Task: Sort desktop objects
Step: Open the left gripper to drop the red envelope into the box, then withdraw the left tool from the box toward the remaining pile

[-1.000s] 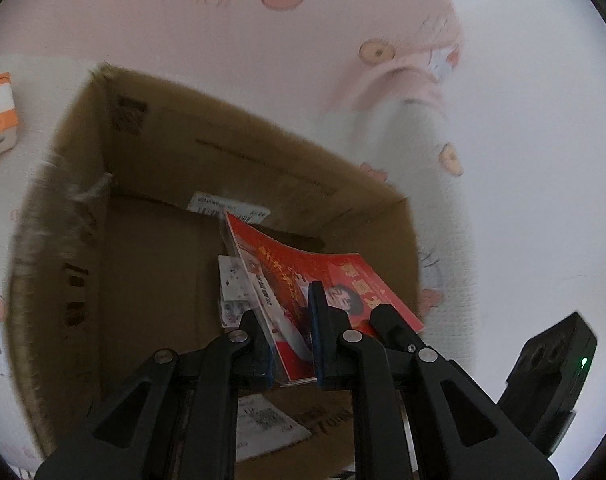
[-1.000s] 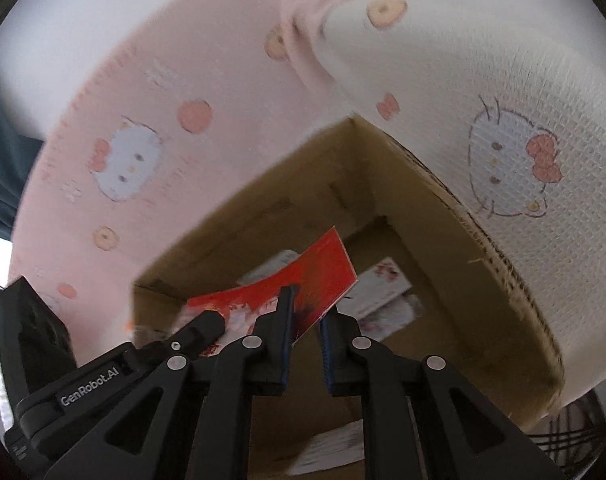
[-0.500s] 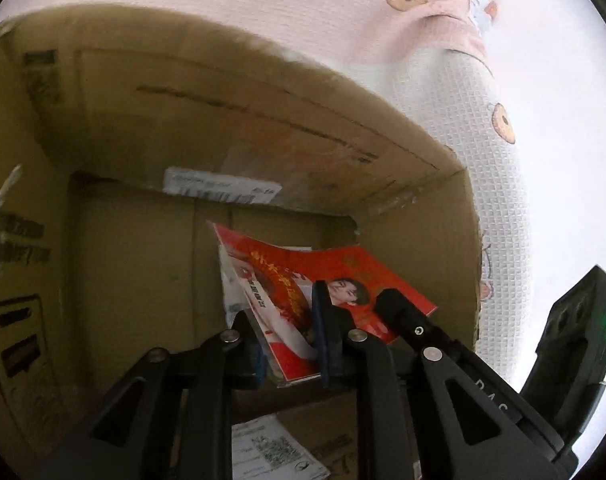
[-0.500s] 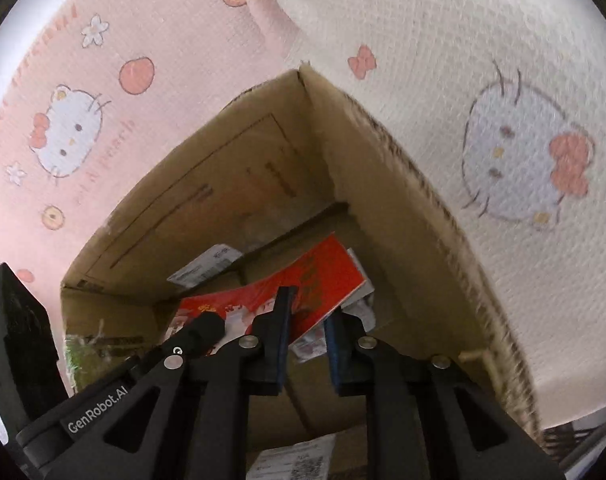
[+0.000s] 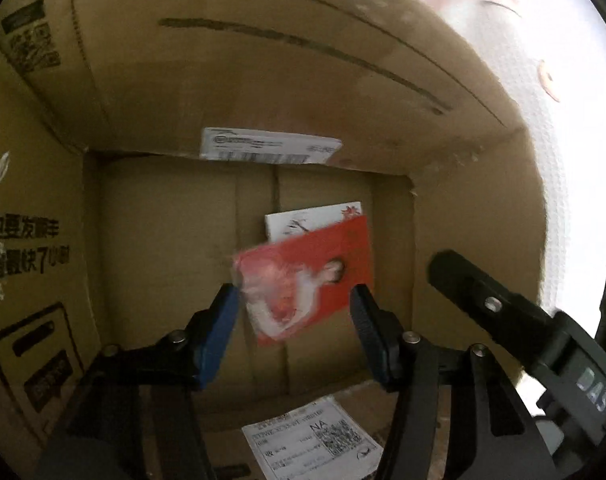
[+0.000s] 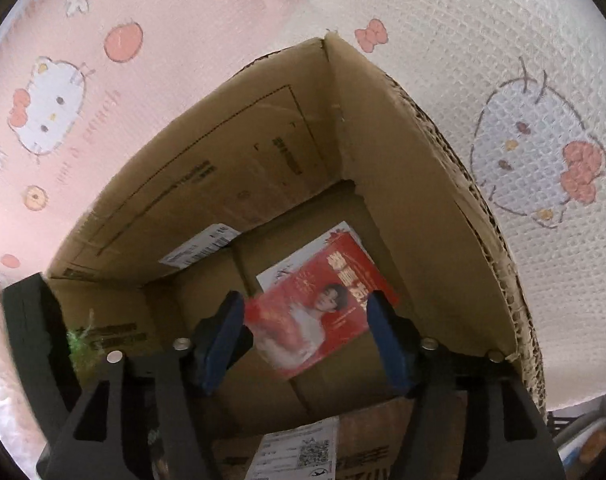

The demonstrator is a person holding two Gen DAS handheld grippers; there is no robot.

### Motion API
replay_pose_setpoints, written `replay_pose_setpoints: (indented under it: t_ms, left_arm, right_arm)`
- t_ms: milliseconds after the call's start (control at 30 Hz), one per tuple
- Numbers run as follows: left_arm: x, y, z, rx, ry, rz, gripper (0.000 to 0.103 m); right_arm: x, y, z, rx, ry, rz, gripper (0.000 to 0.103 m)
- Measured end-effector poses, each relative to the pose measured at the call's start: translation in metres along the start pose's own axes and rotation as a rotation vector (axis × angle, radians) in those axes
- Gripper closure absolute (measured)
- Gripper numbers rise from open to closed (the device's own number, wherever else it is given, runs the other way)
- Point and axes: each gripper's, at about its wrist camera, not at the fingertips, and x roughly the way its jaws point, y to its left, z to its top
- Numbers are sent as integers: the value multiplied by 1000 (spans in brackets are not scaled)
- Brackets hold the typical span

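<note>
**Both grippers spread wide over the box, red booklet loose between the fingers**

Left gripper (image 5: pixel 293 326): jaws wide apart, blue pads (image 5: pixel 217 334) facing inward, nothing clamped. The red booklet (image 5: pixel 307 276) shows in the gap between the fingers, cover up, its near-left corner smeared by motion blur. Neither pad touches it. Whether it is airborne or already flat on the floor cannot be told from this view.

Beyond the fingertips, partly under the booklet's far edge, lies a white card (image 5: pixel 303 220) on the floor of the box (image 5: pixel 163 220). A white label (image 5: pixel 271 144) is stuck low on the far wall, past the fingers. A second label with a QR code (image 5: pixel 315 440) sits on the near flap, below and between the finger bases. Printed black characters run down the wall left of the left finger. To the right of the right finger, the other gripper's black finger reaches in over the box.

Right gripper (image 6: pixel 307 330): jaws likewise wide apart, pads clear of everything. The booklet (image 6: pixel 323 308) again lies in the gap, a portrait on its red cover, lower-left corner blurred. The white card (image 6: pixel 279 276) pokes out from beneath its far-left edge. The box wall (image 6: pixel 423 200) rises right of the right finger; the far wall carries the label (image 6: pixel 201 250). Outside the box, beyond the fingertips, is a pink cloth (image 6: pixel 163 8) with cartoon cat prints. The left gripper's black body sits left of the left finger.
</note>
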Motion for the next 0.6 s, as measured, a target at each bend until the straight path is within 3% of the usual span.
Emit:
replay_pose_setpoints:
  t_ms: [267, 400, 600]
  left_arm:
    - [-21, -20, 3, 43, -26, -19, 41]
    - [-42, -20, -2, 38, -54, -40, 41]
    - [-108, 4, -25, 9, -197, -21, 41]
  right_arm:
    - [-16, -4, -3, 13, -7, 23, 41]
    - [-41, -1, -12, 21, -66, -15, 40]
    - [-75, 37, -36, -28, -115, -6, 40]
